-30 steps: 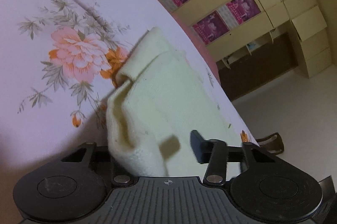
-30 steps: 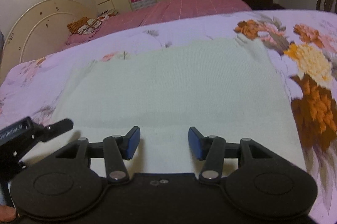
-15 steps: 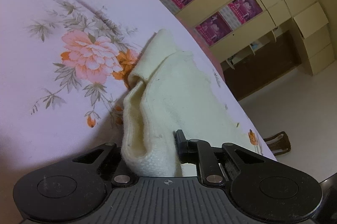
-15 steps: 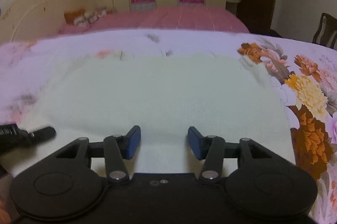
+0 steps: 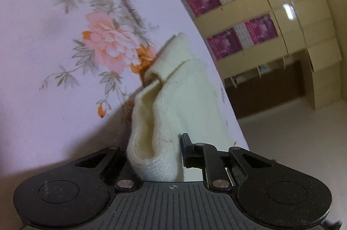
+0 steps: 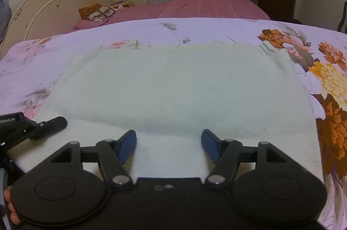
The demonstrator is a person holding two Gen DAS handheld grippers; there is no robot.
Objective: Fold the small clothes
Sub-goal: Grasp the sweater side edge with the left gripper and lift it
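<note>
Cream knit (image 5: 173,100): we are pinching its bunched corner in the left hand-held gripper (image 5: 156,156).
Right hand-held gripper (image 6: 169,143): hovering wide, fingers apart, empty.
Garment: lying spread on the floral bed (image 6: 65,43).

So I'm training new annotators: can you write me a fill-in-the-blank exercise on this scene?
1. The left gripper is shut on a fold of the cream knitted garment, lifting its ____ off the bed.
2. The right gripper has its jaws ____.
3. The garment lies on a lilac ____-printed bedsheet.
4. The right gripper's pads are ____ in colour.

Missing words: edge; open; flower; blue
</note>
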